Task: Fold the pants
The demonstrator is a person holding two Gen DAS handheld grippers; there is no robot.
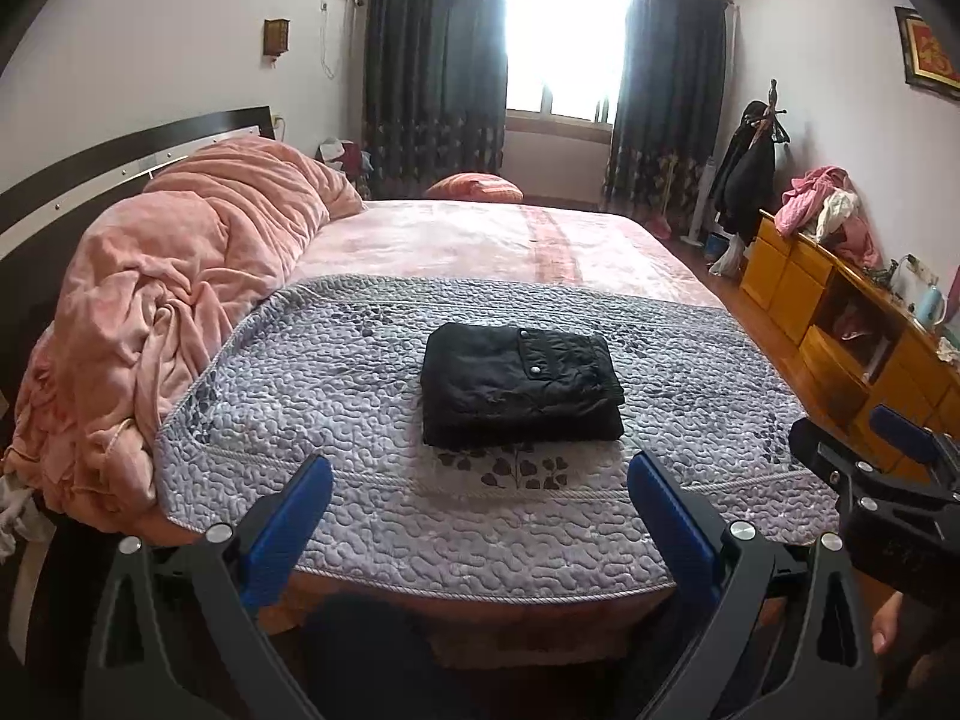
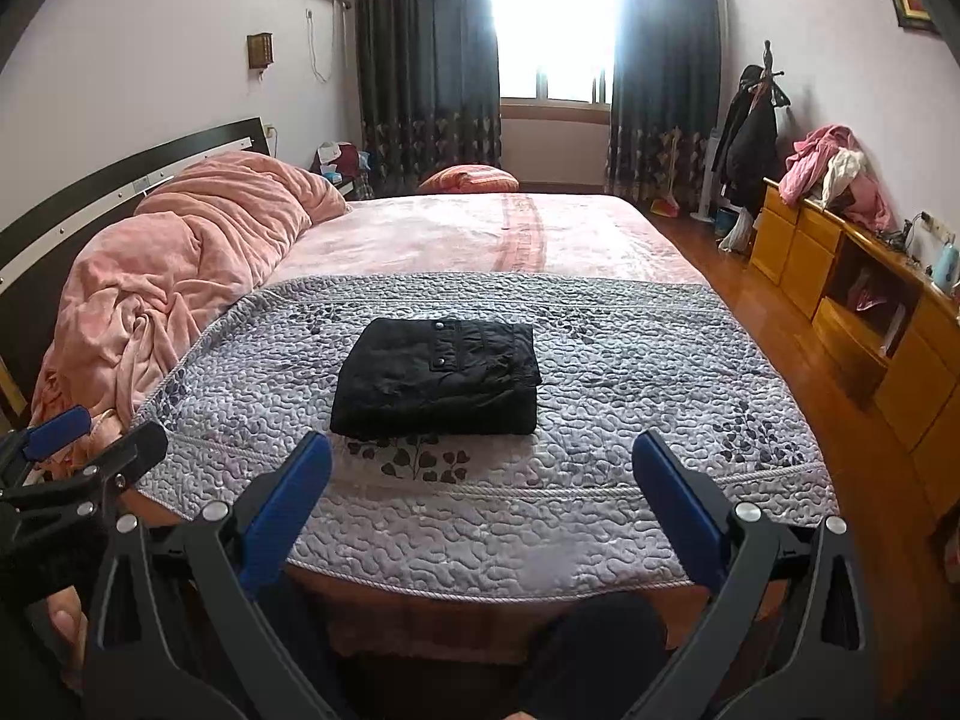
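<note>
Bed (image 1: 600,252) is covered at the near end by a grey quilted mat (image 1: 336,396); black pants (image 1: 521,385) lie folded in a compact stack at its middle. Left gripper (image 1: 480,516) and right gripper (image 2: 482,501) are held back near the mat edge, jaws spread, nothing pinched. Fold judged done. Risk: stack could be nudged or snagged if re-approached, and top layer slid off.

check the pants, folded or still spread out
Folded: the pants lie as a compact stacked rectangle on the quilt, both grippers open and clear.
</note>
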